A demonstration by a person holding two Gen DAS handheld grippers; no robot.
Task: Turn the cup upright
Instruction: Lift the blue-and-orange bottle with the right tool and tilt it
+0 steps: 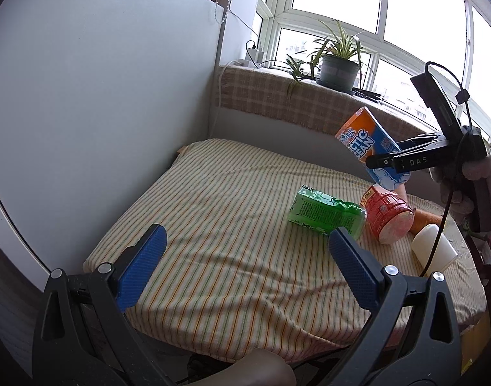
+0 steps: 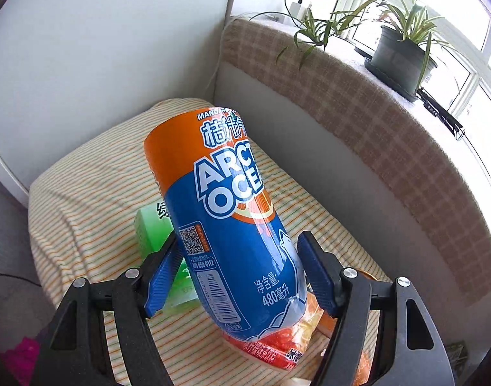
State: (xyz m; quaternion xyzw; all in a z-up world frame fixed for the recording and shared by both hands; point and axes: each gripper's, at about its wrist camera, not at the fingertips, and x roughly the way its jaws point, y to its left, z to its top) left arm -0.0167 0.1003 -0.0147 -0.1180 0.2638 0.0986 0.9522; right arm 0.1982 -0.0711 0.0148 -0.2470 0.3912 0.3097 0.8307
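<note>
Blue-padded right tongs (image 2: 239,271) clench one orange-and-blue cup (image 2: 226,225), tilted and lifted off the striped bench (image 1: 232,257) at the centre of the right wrist view. Left tongs (image 1: 245,267) gape, released, low in the left wrist view, grasping nothing. Beyond them lie one green bottle (image 1: 325,212), one red tub (image 1: 387,214) and one white cup (image 1: 433,246) at lower right. One potted plant (image 1: 337,69) stands on the sill at upper right.
</note>
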